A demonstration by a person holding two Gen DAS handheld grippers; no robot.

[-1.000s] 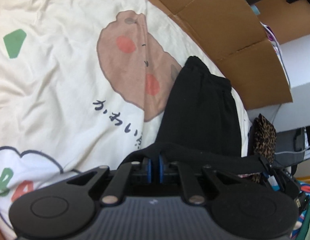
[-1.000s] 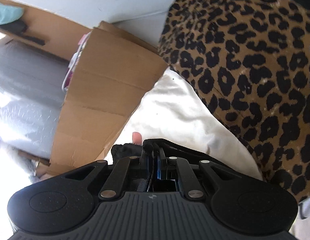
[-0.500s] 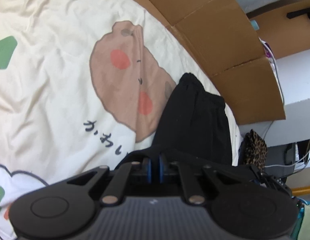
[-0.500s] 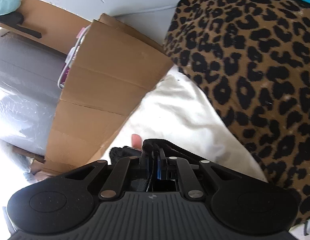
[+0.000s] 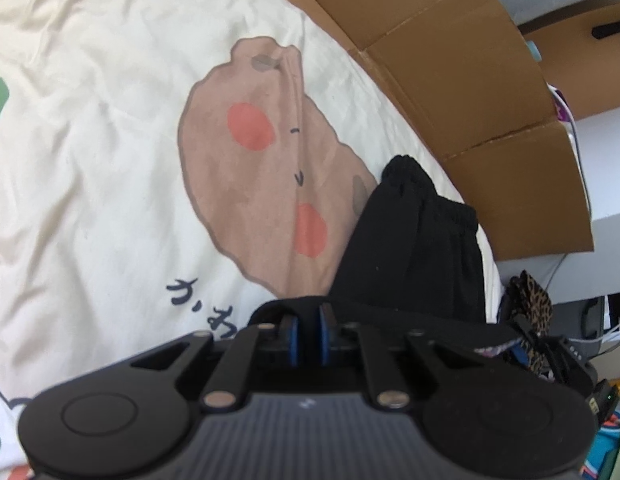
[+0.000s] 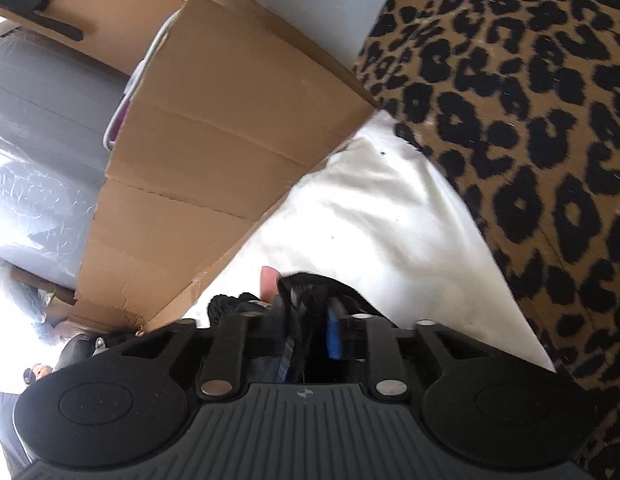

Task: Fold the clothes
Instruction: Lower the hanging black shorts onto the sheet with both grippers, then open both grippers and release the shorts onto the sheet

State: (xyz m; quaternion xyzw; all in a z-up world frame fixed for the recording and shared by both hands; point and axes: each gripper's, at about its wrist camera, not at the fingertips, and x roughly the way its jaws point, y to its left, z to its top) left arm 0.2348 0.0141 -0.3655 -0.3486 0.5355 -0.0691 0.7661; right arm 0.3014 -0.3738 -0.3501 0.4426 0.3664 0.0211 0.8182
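Note:
A black garment (image 5: 413, 248) with a gathered waistband lies on a cream bedsheet (image 5: 110, 160) printed with a brown cartoon animal. Its near edge runs up between the blue pads of my left gripper (image 5: 308, 336). Those jaws are just starting to open, and the pads still pinch the cloth. In the right wrist view, my right gripper (image 6: 310, 336) is opening: its pads stand apart, and a fold of the black garment (image 6: 310, 288) lies loose between them over the white sheet (image 6: 369, 208).
A flattened cardboard sheet (image 5: 449, 80) stands along the far edge of the bed, also cardboard (image 6: 214, 140) in the right view. A leopard-print fabric (image 6: 529, 120) fills the right side there. Clutter and cables sit at the bed's right end (image 5: 569, 344).
The right jaws have parted and the black cloth between them has slackened. The left gripper has shifted over the sheet with the garment's edge still between its pads.

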